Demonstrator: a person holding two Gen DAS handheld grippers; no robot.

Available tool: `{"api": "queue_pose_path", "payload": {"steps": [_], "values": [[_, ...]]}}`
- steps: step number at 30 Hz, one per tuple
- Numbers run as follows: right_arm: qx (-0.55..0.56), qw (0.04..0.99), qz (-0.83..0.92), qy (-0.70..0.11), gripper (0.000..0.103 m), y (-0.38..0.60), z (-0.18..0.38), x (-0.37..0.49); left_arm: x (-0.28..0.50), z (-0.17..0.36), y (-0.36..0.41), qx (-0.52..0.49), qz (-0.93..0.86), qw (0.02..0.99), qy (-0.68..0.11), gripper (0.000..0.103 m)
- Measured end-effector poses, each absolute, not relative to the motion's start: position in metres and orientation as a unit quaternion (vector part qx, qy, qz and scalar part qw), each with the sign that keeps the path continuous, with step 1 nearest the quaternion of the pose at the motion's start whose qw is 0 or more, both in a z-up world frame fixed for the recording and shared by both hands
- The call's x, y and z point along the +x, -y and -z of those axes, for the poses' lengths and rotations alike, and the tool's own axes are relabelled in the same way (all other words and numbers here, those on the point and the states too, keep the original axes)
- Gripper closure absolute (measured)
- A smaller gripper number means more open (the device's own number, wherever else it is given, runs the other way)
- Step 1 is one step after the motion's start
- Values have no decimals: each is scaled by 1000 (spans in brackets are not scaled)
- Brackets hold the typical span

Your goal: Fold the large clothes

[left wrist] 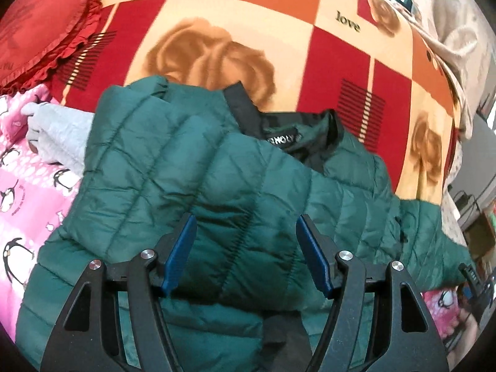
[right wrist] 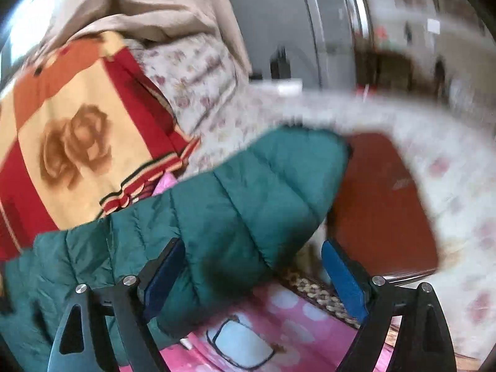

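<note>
A dark green quilted puffer jacket (left wrist: pixel 192 167) lies on the bed with its black collar and label (left wrist: pixel 282 136) facing up and one side folded over the body. My left gripper (left wrist: pixel 248 248) hovers just over the jacket's lower part, open, its blue pads (left wrist: pixel 183 254) standing apart above the fabric. In the blurred right wrist view a green sleeve (right wrist: pixel 248 192) stretches up to the right towards the bed's edge. My right gripper (right wrist: pixel 254 269) is open wide. The sleeve lies by its left pad (right wrist: pixel 166 276) and loose between the jaws.
A red, orange and cream rose blanket (left wrist: pixel 254 24) covers the bed behind the jacket. A red heart cushion (left wrist: pixel 40 31), a grey garment (left wrist: pixel 59 133) and a pink penguin sheet (left wrist: pixel 24 192) lie at the left. Beige cloth (left wrist: pixel 455 40) piles at the right. Floral bedding (right wrist: pixel 434 142) borders the brown floor (right wrist: pixel 381 204).
</note>
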State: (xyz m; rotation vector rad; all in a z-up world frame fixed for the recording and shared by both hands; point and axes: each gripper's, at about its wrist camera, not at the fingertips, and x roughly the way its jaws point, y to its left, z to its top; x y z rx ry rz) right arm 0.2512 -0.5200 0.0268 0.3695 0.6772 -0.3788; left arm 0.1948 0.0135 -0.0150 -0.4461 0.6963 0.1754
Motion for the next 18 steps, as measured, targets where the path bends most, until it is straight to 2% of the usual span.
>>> {"api": "queue_pose_path", "payload": {"steps": [5,9,10,11,12,13,15,18], "values": [[161,912,165,-338,14,520,-22,271,198,18,-7,-205,-81,913,-344,36],[139,921,180,-316,15,515,-17,284,198,20,-9,-203,-88,912,-346,36],[134,922,182,-315,29,517,-15,289,199,21,-11,-203,-91,911,-347,36],[126,925,181,-311,48,516,-15,289,199,23,-12,-204,-96,909,-349,36],[128,928,173,-305,77,517,-18,285,200,25,-14,-206,-100,907,-353,36],[133,932,166,-294,83,515,-23,282,200,27,-15,-209,-102,905,-356,36],[123,944,150,-267,87,504,-39,275,201,29,-18,-217,-103,902,-359,36],[123,956,103,-246,89,479,-58,268,199,28,-22,-228,-107,901,-355,36]]}}
